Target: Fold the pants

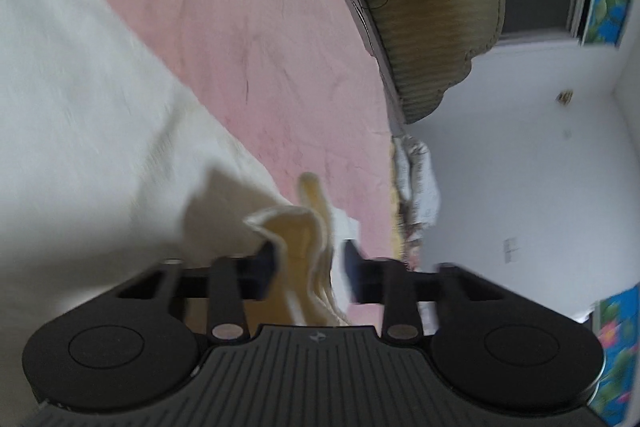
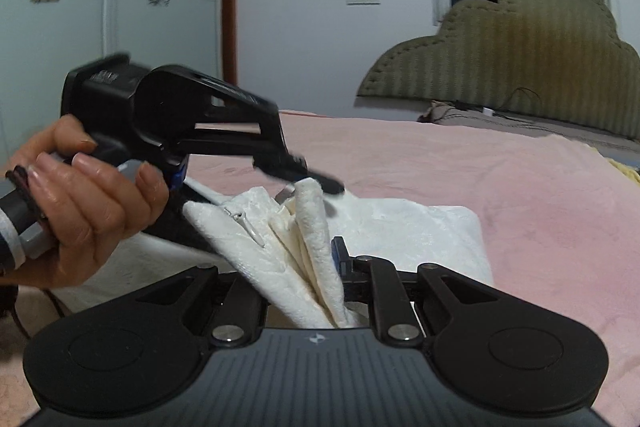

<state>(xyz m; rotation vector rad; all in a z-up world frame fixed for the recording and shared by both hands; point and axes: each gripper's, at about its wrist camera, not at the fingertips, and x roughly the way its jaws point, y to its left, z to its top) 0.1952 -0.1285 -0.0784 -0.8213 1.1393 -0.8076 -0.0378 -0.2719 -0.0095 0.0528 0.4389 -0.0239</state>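
The white pants (image 1: 72, 99) lie on a pink bed cover (image 1: 240, 27); they also show in the right wrist view (image 2: 400, 227). My left gripper (image 1: 310, 267) has a bunched cream edge of the pants (image 1: 304, 239) between its jaws, with a gap beside the right jaw. It also shows from outside in the right wrist view (image 2: 308, 179), held by a hand above the fabric. My right gripper (image 2: 304, 267) is shut on a folded bundle of the pants (image 2: 312, 247), lifted off the bed. A zipper (image 2: 244, 221) shows on the raised fabric.
A green padded headboard (image 2: 520, 59) stands at the far end of the bed. A crumpled patterned cloth (image 1: 416, 179) lies at the bed's edge. The holder's hand (image 2: 88, 203) is at the left. White walls and a dark window lie beyond.
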